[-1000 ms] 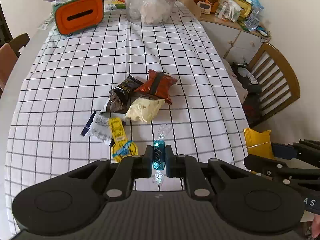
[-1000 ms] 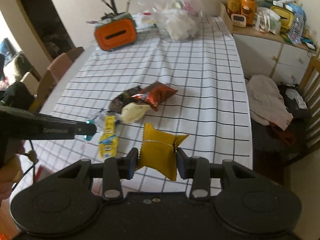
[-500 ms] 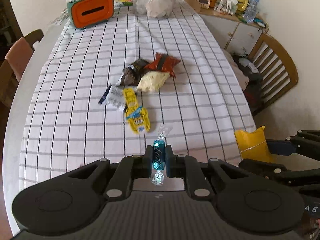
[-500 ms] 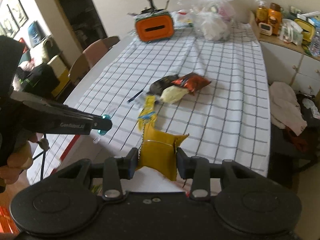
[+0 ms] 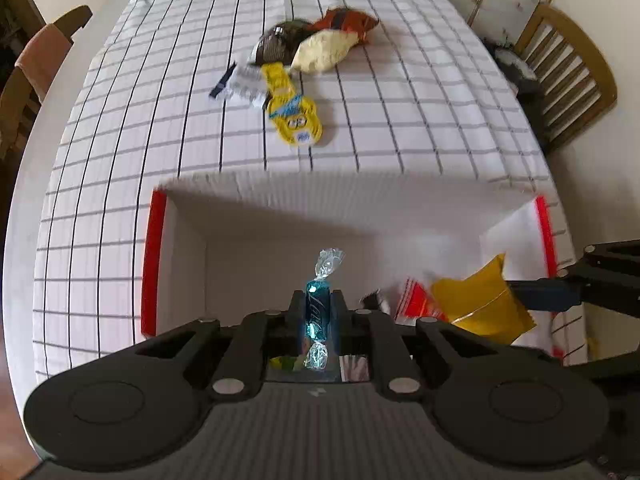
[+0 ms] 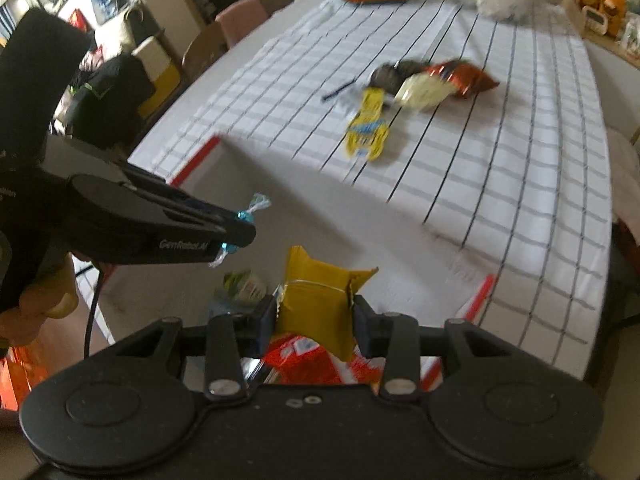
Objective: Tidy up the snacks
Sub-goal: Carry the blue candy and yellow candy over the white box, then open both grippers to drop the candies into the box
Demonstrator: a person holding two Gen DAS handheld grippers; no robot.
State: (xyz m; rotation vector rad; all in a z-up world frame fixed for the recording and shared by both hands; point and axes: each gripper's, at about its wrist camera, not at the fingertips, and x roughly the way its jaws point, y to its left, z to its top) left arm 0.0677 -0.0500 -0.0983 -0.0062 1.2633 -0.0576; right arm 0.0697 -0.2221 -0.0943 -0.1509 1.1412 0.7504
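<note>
We've got both loads over the white box (image 5: 180,240) w/ red-edged flaps, ready to drop: left gripper (image 5: 318,312) pinches a blue candy (image 5: 316,312) tight; right gripper (image 6: 314,316) clamps a yellow packet (image 6: 316,304). Other snacks (image 5: 320,48) wait on the table.

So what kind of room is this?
Probably a home dining room: a big table with a checked tablecloth, wooden chairs beside it, and a cupboard crowded with bottles and jars.

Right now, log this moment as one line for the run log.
left tongs: shut on blue candy | right tongs: shut on yellow packet | both above white box | five snacks on tablecloth
</note>
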